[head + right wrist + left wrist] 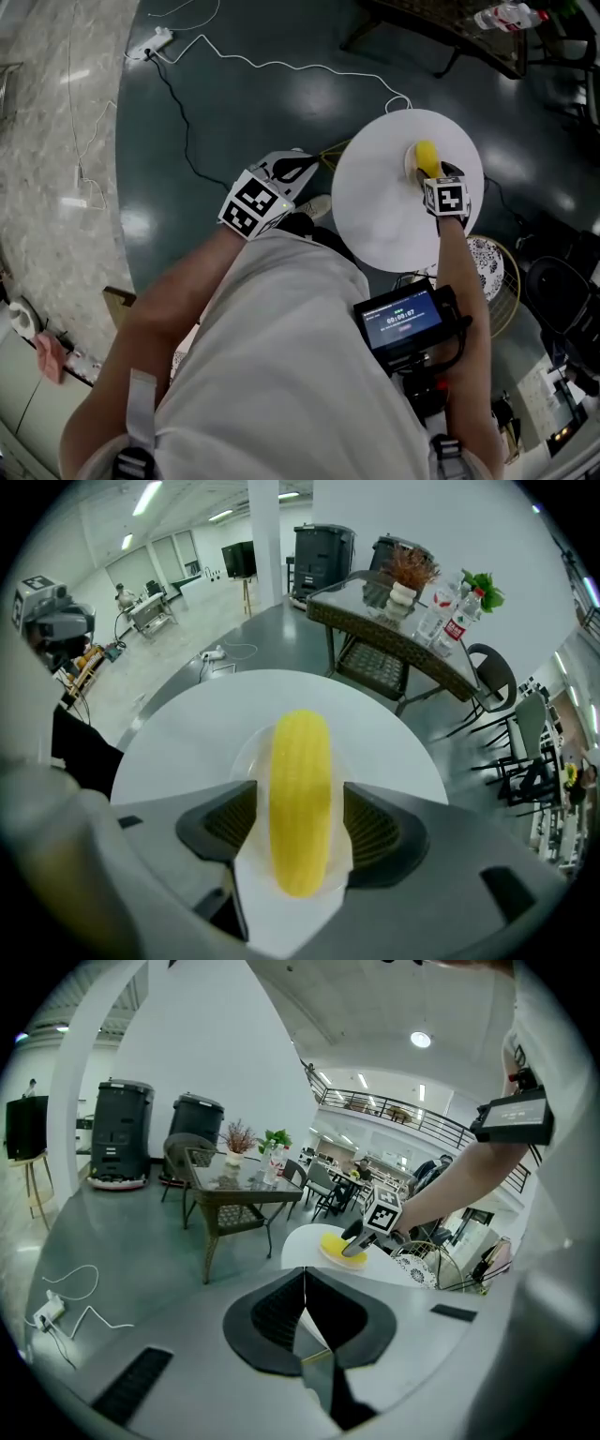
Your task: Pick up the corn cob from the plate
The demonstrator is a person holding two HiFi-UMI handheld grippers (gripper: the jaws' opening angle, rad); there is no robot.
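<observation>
Jaws of our right claw [300, 829] stand wide apart, one on each side of the corn cob [300, 752], and a thin gap shows between each pad and the cob, so nothing is gripped. We point this claw steeply down. The cob lies lengthwise between the jaws on a small pale plate [249, 757], yellow and whole. The plate sits on a round white desk [375, 211], toward its far side in the head view. The marker cube [446, 197] of the right claw shows just on the near side of the cob.

Our left claw [305, 1321] is closed, its two pads meeting along a line with nothing between them. We hold it off the left edge of the desk, above the dark floor [244, 122], aimed toward the desk. Its own view shows the right claw over the cob.

Beyond the desk stands a wicker table [394, 644] with a glass top, carrying bottles [452, 621] and a small plant. A white cable [272, 64] snakes over the floor.
</observation>
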